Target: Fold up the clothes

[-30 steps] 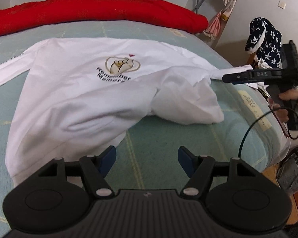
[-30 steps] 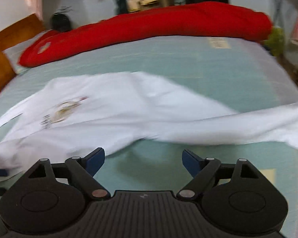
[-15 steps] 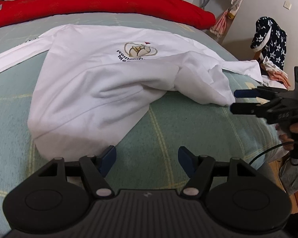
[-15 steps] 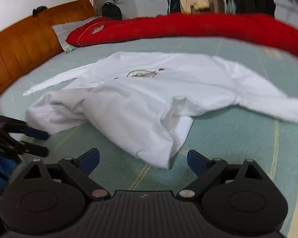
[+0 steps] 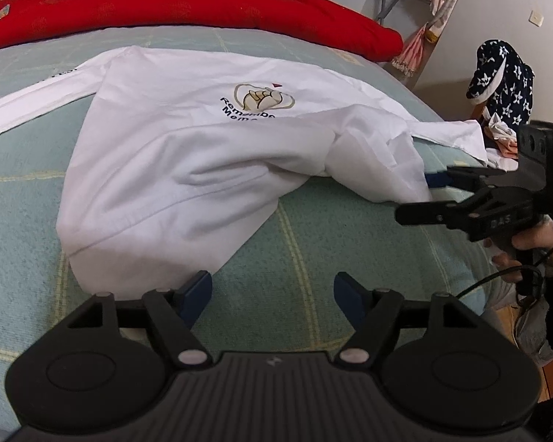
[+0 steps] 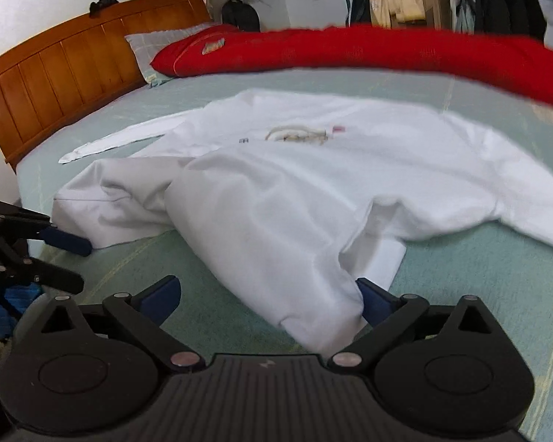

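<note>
A white long-sleeved shirt (image 5: 202,154) with a printed logo lies rumpled on the pale green bed (image 5: 313,258); it also shows in the right wrist view (image 6: 313,191). My left gripper (image 5: 272,294) is open and empty, its left finger just at the shirt's near hem corner. My right gripper (image 6: 269,300) is open, with a bunched corner of the shirt lying between its fingers. The right gripper also shows in the left wrist view (image 5: 420,195) at the shirt's right corner. The left gripper shows in the right wrist view (image 6: 73,261) by the other corner.
A red quilt (image 5: 202,7) lies along the far side of the bed. A wooden headboard (image 6: 73,73) and a pillow (image 6: 155,48) stand at the left. A star-patterned dark garment (image 5: 505,81) hangs off the bed's right end. The bed edge drops away at the right.
The right gripper has let go of the sleeve, swung down and round to the shirt's near right corner, and closed in on it. The left gripper has edged toward the hem corner.
</note>
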